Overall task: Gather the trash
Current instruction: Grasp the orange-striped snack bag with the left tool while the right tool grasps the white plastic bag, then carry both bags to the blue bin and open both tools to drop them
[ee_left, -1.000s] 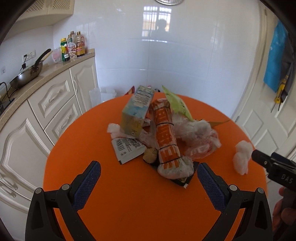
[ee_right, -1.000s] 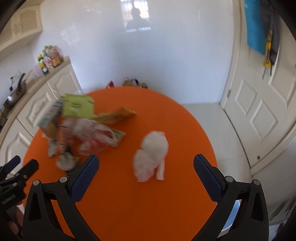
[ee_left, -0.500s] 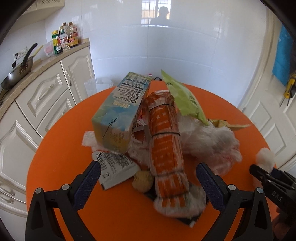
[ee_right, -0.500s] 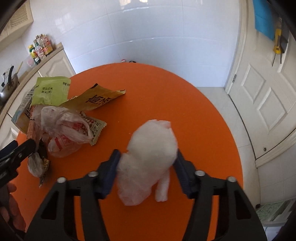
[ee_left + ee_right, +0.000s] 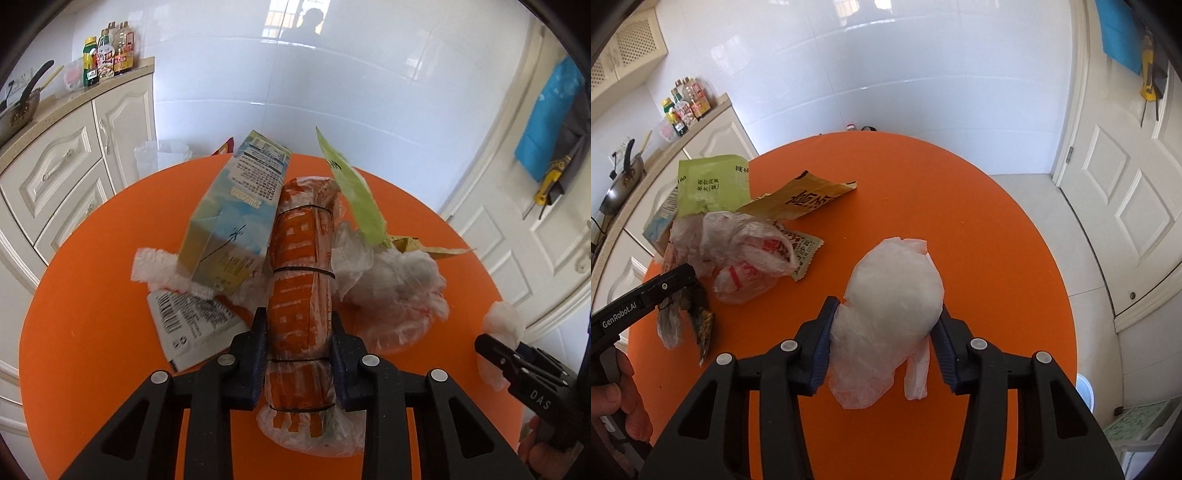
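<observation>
A pile of trash lies on the round orange table (image 5: 92, 295). My left gripper (image 5: 297, 354) is shut on a long orange plastic-wrapped roll (image 5: 299, 280) bound with black bands. A blue and yellow carton (image 5: 236, 221), a white printed packet (image 5: 192, 325), a green wrapper (image 5: 351, 192) and crumpled plastic bags (image 5: 399, 291) lie around it. My right gripper (image 5: 884, 339) is shut on a white crumpled plastic bag (image 5: 890, 306), apart from the pile (image 5: 746, 251). The right gripper also shows at the left wrist view's right edge (image 5: 495, 350).
White kitchen cabinets (image 5: 55, 177) with a pan and sauce bottles (image 5: 107, 55) stand to the left. A white tiled wall is behind the table. A white door (image 5: 1134, 192) is on the right, with floor below the table's right edge.
Both grippers moved forward and closed. The left one took hold of the orange roll; the right one closed on the white plastic bag.
</observation>
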The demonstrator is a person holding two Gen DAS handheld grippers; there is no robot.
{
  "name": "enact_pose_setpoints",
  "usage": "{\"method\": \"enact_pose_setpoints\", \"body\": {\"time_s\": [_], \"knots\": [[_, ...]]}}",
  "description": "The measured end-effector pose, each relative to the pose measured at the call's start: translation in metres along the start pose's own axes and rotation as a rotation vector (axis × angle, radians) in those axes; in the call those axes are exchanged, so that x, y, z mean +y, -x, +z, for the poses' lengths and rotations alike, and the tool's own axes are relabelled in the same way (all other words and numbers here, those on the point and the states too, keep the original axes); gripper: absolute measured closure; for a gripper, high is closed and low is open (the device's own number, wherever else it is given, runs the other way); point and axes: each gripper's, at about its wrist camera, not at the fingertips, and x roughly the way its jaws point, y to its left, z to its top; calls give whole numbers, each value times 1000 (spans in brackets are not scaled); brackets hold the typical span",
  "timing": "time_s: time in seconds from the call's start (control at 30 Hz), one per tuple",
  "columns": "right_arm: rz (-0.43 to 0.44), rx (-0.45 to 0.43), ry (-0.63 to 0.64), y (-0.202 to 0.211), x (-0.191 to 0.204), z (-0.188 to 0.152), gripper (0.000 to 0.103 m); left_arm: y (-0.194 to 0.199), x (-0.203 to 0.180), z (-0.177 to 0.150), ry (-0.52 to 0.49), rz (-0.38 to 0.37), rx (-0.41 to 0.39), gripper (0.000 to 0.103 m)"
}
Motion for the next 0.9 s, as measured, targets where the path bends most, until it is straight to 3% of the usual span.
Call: {"method": "enact_pose_setpoints", "body": {"time_s": [0.3,0.53,0.83,0.9], "knots": [[33,-24,8,23,8,-9,55,2,10,13,-8,-14,-54,77],[77,-76,23,52,21,-12,55,22,11,34,-25,9,-150,77],[96,-179,12,106,17,-14,55,31,-12,72,-103,-80,-204,77],[98,-200,0,119,11,-15,55,41,-32,62,-134,-106,-212,77]]}}
